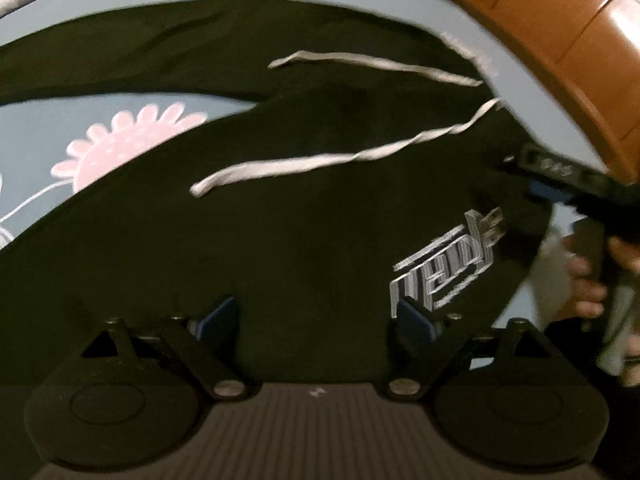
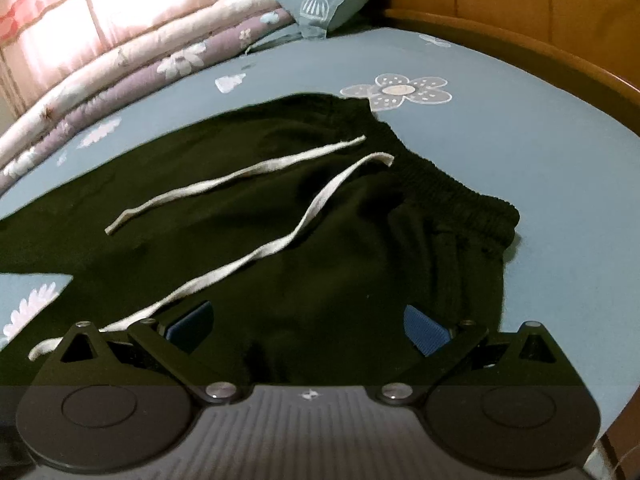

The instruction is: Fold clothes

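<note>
black drawstring sweatpants [image 2: 320, 240] lie flat on a blue floral bed sheet [image 2: 540, 152], directly under both tools. the left tool [image 1: 316, 316] and right tool [image 2: 308, 328] hang spread wide, pinching nothing. to fold well, pinch fabric edges, not the white drawstring [image 2: 240, 264]. the elastic waistband [image 2: 452, 192] sits ahead-right of the right tool, legs running away leftward.

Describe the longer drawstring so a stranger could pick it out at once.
Start at the blue flowered bedsheet, where black trousers lie flat. Two pale drawstrings run from the elastic waistband across the dark cloth. The longer drawstring is the twisted one nearer the cameras, and its far end runs under the right gripper's finger, while the shorter drawstring lies straight, ending on the cloth.
</note>
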Tool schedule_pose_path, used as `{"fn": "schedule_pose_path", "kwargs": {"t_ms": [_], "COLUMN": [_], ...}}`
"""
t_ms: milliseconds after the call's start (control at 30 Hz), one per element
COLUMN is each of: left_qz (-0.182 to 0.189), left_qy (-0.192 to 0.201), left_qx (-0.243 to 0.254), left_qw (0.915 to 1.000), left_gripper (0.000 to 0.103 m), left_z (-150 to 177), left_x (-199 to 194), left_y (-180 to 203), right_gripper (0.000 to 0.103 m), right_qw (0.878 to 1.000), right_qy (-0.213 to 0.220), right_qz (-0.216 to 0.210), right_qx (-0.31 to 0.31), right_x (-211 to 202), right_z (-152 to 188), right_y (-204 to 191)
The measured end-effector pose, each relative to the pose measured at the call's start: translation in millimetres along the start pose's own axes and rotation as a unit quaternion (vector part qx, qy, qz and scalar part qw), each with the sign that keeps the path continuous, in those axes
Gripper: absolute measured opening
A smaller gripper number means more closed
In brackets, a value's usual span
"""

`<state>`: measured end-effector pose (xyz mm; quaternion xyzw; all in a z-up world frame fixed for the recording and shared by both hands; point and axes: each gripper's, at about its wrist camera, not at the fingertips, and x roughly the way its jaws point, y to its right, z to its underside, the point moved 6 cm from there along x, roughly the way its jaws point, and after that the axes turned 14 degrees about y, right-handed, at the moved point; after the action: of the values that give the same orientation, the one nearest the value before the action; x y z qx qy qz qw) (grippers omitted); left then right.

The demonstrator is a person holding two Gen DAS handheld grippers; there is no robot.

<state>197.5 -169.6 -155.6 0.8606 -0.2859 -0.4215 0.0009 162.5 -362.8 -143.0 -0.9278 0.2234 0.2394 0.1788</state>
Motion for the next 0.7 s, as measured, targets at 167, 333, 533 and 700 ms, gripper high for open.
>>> {"fn": "schedule_pose_path", "kwargs": {"t_ms": [167,333,533,700], "left_qz": [0.013,0.028,0.037,0.046], "left_qy": [0.014,0.024,0.038,0.044], "left_qx": [0.002,0.02,0.036,0.046], "left_qw": [0.9998,0.9991,0.9979,0.9969], "left_gripper": [0.087,0.087,0.087,0.087], "left_z": [1.5,2.7,-4.5,-7.2], "left_x": [-4.6,-10.0,-6.7,1.5], "left_y": [-1.7,-11.9,-22.7,-21.1], "right_gripper": [0.103,0.103,0.103,0.1], "right_qw": [0.998,0.988,0.978,0.967], "right_qy": [0.049,0.13,0.099,0.063], "right_qz": [-0.04,-0.088,-0.146,-0.2], "right_qx": [0.013,-0.005,-0.115,-0.145], "right_x": [-11.9,-25.4,-2.3,50.1], "right_z": [-11.2,-33.6,-69.8,-116.3], "right_y": [1.3,0.5,-10.3,-13.5]}}
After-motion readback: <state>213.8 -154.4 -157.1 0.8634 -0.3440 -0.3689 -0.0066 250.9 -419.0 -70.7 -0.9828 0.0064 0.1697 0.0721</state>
